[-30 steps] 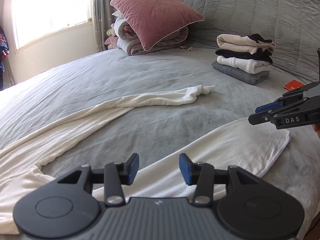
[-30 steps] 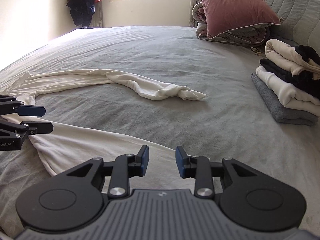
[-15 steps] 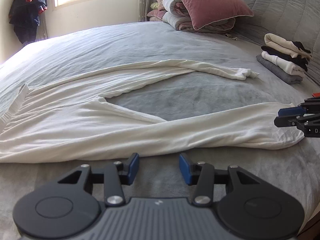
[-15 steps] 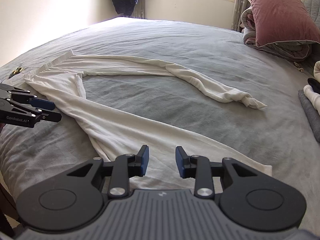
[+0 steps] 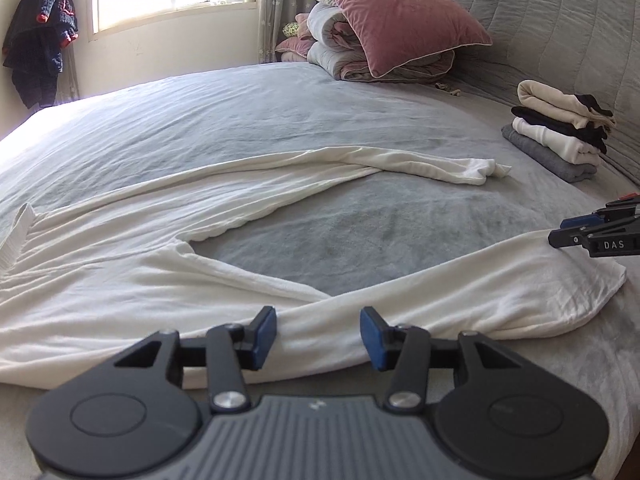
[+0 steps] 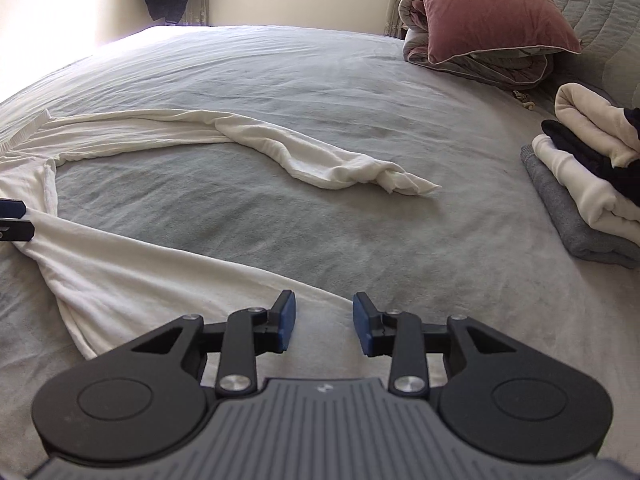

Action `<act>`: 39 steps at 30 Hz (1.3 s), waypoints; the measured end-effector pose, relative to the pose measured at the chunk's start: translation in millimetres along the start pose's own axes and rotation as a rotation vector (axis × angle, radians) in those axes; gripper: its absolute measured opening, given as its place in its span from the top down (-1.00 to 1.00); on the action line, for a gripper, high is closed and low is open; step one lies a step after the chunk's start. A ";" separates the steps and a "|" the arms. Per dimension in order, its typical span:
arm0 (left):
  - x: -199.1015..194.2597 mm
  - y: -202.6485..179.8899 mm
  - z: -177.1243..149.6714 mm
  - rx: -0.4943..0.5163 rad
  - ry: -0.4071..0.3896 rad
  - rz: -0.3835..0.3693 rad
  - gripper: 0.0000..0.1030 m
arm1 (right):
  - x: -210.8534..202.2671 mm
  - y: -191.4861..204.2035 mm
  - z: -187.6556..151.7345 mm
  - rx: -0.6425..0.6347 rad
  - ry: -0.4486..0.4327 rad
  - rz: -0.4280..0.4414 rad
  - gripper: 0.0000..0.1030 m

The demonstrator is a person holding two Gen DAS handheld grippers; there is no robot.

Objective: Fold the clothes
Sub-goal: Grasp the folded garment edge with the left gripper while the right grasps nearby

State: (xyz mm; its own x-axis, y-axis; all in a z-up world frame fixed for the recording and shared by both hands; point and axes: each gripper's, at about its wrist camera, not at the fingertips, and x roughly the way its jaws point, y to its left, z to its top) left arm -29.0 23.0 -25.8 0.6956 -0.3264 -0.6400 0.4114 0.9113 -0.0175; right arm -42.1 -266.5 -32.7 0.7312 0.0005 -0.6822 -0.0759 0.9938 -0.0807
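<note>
Lying across the lower half of both views, the white pants [image 5: 132, 280] spread on the bed [image 5: 360, 236], legs running left to right. One leg passes just ahead of the left gripper [image 5: 318, 336]; its hem sits beside the right gripper [image 6: 322, 322], the nearer one. Both jaws have just been opening, half wide, nothing between. One pants, two legs, two grippers, one stack [image 5: 560, 136].

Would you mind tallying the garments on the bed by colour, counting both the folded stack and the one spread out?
White, spread out: 1, the long white garment
Cream or white, folded in the stack: 2
Black, folded: 1
Grey, folded: 1
Total: 5 garments
</note>
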 end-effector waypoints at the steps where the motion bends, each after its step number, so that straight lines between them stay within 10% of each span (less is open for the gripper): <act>1: 5.8 -5.7 2.0 0.010 0.002 -0.015 0.04 | -0.5 -6.2 -1.2 0.013 0.003 -0.014 0.21; 19: 61.1 -104.8 26.3 0.169 0.001 -0.196 -0.02 | -2.4 -68.0 -21.0 0.169 0.054 -0.049 0.09; 25: 61.8 -111.3 27.9 0.169 0.001 -0.253 0.57 | -2.5 -53.1 -19.1 0.116 0.043 -0.019 0.91; 27: 61.0 -111.9 26.7 0.161 -0.007 -0.261 0.89 | -2.4 -47.1 -17.8 0.096 0.034 -0.026 0.93; 39: 31.4 -93.5 42.4 0.049 -0.077 -0.307 0.94 | -40.7 -58.1 -4.4 0.161 -0.103 0.068 0.94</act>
State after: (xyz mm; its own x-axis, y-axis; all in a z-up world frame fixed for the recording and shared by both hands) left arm -20.6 -83.1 -11.6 0.5765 -0.6039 -0.5504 0.6356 0.7547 -0.1624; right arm -70.4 -324.7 -3.4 0.7940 0.0712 -0.6038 -0.0239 0.9960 0.0860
